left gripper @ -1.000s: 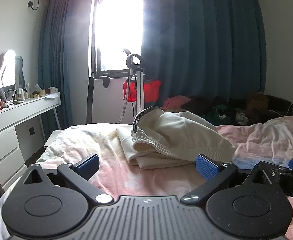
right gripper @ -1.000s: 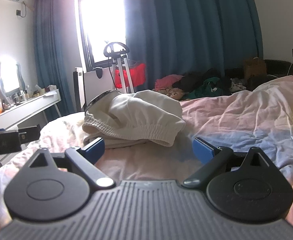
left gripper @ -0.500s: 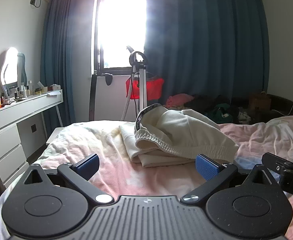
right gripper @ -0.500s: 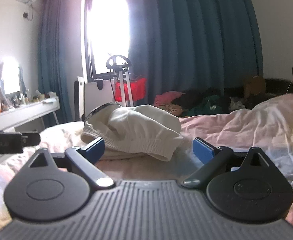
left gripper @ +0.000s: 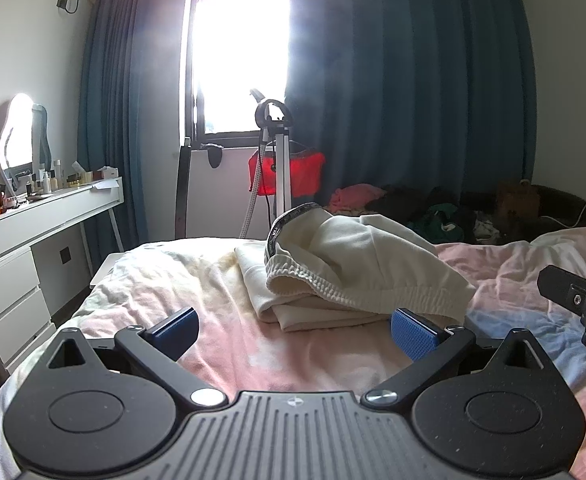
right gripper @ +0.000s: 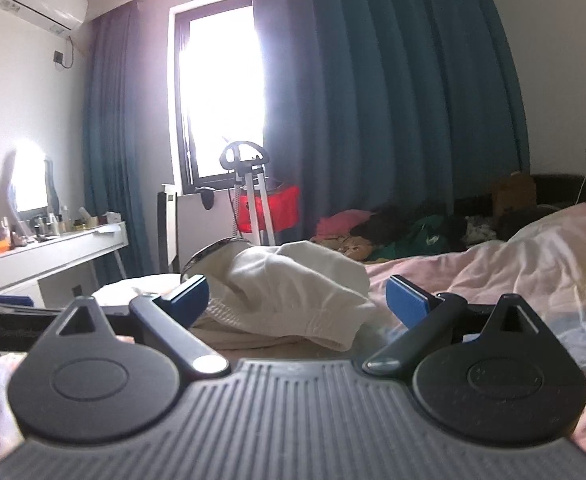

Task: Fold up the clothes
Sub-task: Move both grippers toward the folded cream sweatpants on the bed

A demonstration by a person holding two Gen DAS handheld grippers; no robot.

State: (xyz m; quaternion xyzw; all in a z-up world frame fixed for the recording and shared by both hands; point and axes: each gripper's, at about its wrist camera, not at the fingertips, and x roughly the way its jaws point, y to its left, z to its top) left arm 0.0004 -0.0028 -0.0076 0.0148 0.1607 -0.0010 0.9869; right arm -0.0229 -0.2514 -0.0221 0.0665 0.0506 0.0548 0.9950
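A cream garment (left gripper: 357, 268) with an elastic waistband lies bunched and partly folded on the pink bedsheet (left gripper: 293, 356), just beyond my left gripper (left gripper: 293, 332), which is open and empty. It also shows in the right wrist view (right gripper: 293, 300), right ahead of my right gripper (right gripper: 297, 304), which is open and empty, held low over the bed. The right gripper's body (left gripper: 581, 304) shows at the right edge of the left wrist view.
A white dresser (left gripper: 33, 248) with bottles and a lit mirror stands at the left. A garment steamer stand (left gripper: 277, 168) and red item stand by the window. A pile of clothes (left gripper: 433, 212) lies beyond the bed. Rumpled bedding (right gripper: 533, 264) rises at right.
Both grippers have tilted upward and drawn back a little, so the room shows higher in view. The right gripper has dropped lower toward the bed. The garment has not moved.
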